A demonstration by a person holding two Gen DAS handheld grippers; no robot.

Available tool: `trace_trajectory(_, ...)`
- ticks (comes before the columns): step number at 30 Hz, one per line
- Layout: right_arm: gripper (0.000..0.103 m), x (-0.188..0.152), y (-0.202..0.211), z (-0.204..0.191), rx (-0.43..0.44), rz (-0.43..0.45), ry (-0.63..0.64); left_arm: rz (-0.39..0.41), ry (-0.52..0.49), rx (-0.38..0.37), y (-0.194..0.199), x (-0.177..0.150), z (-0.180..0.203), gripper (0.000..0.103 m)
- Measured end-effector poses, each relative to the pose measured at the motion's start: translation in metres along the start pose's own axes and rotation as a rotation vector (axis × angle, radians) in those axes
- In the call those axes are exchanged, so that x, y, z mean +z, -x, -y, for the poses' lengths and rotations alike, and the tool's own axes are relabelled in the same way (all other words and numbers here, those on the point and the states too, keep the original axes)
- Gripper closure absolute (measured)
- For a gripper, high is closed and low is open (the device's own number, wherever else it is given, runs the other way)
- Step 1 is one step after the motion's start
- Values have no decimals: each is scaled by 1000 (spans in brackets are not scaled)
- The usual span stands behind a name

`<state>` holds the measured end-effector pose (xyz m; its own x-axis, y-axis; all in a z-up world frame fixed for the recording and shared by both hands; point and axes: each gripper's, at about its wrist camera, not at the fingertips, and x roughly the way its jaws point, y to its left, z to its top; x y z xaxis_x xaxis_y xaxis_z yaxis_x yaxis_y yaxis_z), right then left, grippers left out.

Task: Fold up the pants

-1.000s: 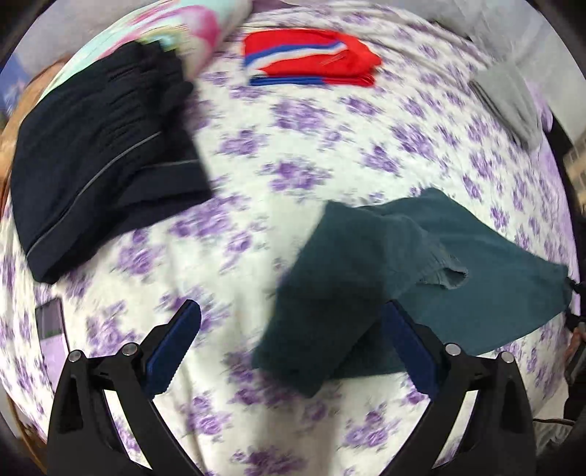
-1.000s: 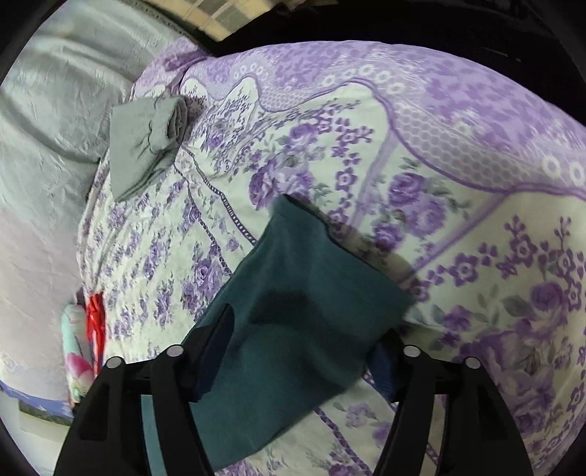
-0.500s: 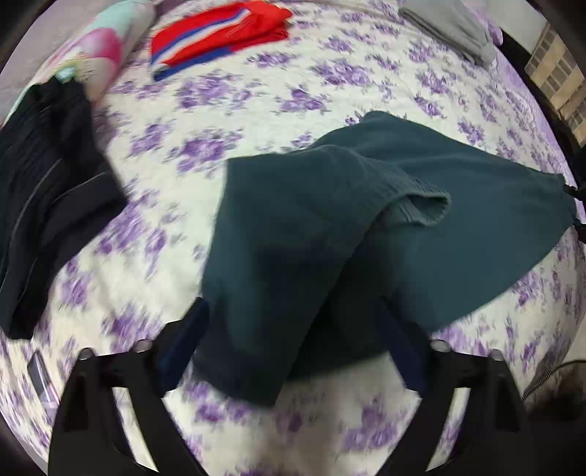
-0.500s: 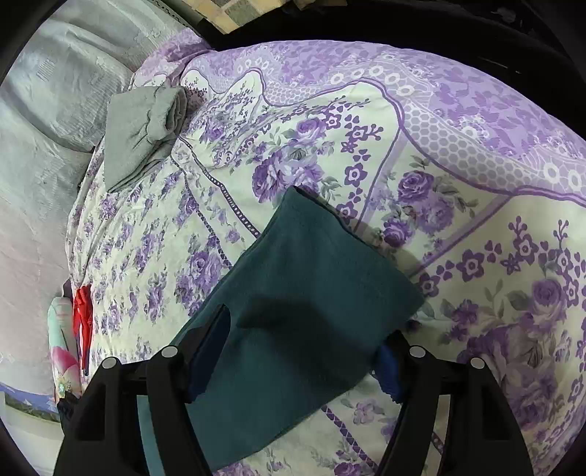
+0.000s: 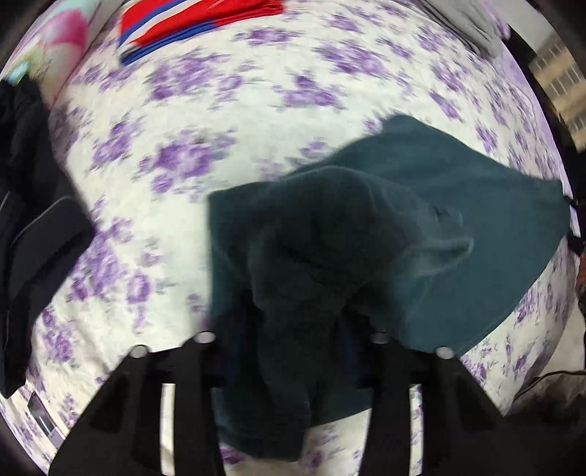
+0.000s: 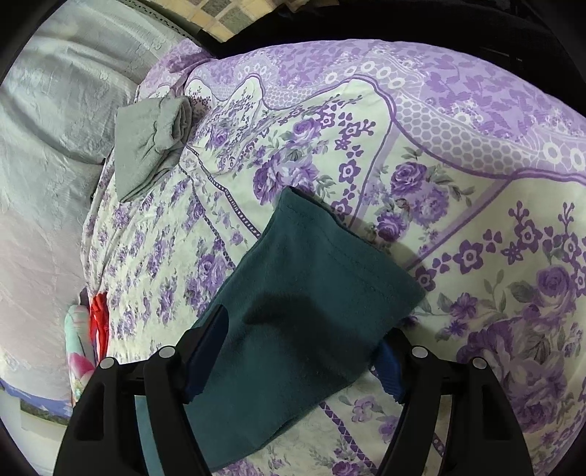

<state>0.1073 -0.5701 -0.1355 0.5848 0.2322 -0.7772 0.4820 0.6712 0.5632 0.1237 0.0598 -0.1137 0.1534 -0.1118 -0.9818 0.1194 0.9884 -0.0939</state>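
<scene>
My left gripper (image 5: pixel 293 351) has just been closing its jaws on the pants (image 5: pixel 457 227) bunch. The pants run toward 2 o'clock on the bed (image 5: pixel 219 128). My right gripper (image 6: pixel 293 366) straddles the cuff, jaws wide.

bed (image 6: pixel 457 227) w/ purple floral cover; on it teal pants (image 6: pixel 311 293), grey folded garment (image 6: pixel 150 153), red striped garment (image 5: pixel 197 22), black garment (image 5: pixel 33 227)

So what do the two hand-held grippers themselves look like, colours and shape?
Both look alike. The right hand-held gripper has two matte black fingers with cut-out slots, round silver bolt heads, and ribbed blue pads on the inner faces. The left hand-held gripper shows the same black frame and silver bolts. No hands or sleeves are visible.
</scene>
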Motion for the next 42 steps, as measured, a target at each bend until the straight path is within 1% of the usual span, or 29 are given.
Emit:
trace_trajectory(3, 26, 1, -1, -2, -8, -5, 9, 8, 1, 25, 8, -2, -4, 66)
trace_trajectory(5, 24, 1, -3, -5, -16, -7, 13, 28, -22, 64, 15, -4, 0, 65)
trace_trajectory(8, 21, 3, -6, -11, -35, -10, 25, 45, -11, 99, 19, -7, 1, 65)
trace_trajectory(10, 17, 3, -9, -14, -46, -12, 36, 54, -23, 178, 21, -1, 3, 65)
trace_trajectory(11, 17, 4, -10, -16, -51, -12, 40, 58, -30, 200, 20, -2, 5, 65)
trace_trajectory(14, 15, 4, -12, -18, -57, -9, 48, 58, -44, 234, 16, -1, 12, 65)
trace_trajectory(16, 15, 5, -12, -17, -56, -8, 47, 57, -66, 274, 12, 0, 19, 65)
trace_trajectory(18, 15, 5, -12, -17, -54, -10, 47, 58, -53, 285, 11, 0, 20, 65)
trace_trajectory(21, 16, 5, -12, -17, -50, -12, 46, 78, 21, 242, 23, 1, 6, 65)
trace_trajectory(22, 16, 5, -12, -17, -48, -13, 44, 84, 38, 243, 27, 3, 0, 65)
trace_trajectory(24, 16, 5, -12, -16, -42, -13, 42, 96, 87, 240, 39, -5, -22, 65)
trace_trajectory(25, 16, 5, -12, -16, -42, -13, 42, 97, 130, 241, 43, -7, -38, 64)
trace_trajectory(27, 16, 5, -12, -16, -46, -14, 45, 87, 216, 261, 46, -9, -66, 64)
trace_trajectory(29, 16, 5, -12, -16, -51, -14, 46, 78, 326, 266, 46, -16, -93, 57)
trace_trajectory(30, 16, 6, -12, -16, -54, -16, 45, 78, 387, 271, 47, -21, -108, 58)
trace_trajectory(31, 16, 6, -12, -16, -55, -19, 46, 74, 462, 334, 50, -27, -123, 60)
trace_trajectory(32, 16, 6, -12, -17, -56, -20, 46, 77, 500, 358, 54, -32, -131, 60)
trace_trajectory(33, 16, 7, -12, -17, -56, -21, 46, 93, 531, 349, 60, -37, -139, 59)
trace_trajectory(34, 16, 6, -12, -17, -56, -20, 45, 112, 564, 318, 67, -44, -147, 59)
trace_trajectory(36, 16, 6, -12, -18, -59, -18, 47, 129, 595, 276, 78, -54, -152, 58)
trace_trajectory(38, 15, 6, -12, -19, -64, -14, 49, 131, 571, 226, 82, -58, -146, 55)
trace_trajectory(40, 14, 6, -13, -19, -68, -14, 54, 108, 527, 151, 81, -63, -130, 47)
trace_trajectory(42, 14, 6, -13, -20, -73, -14, 58, 76, 487, 69, 75, -69, -110, 46)
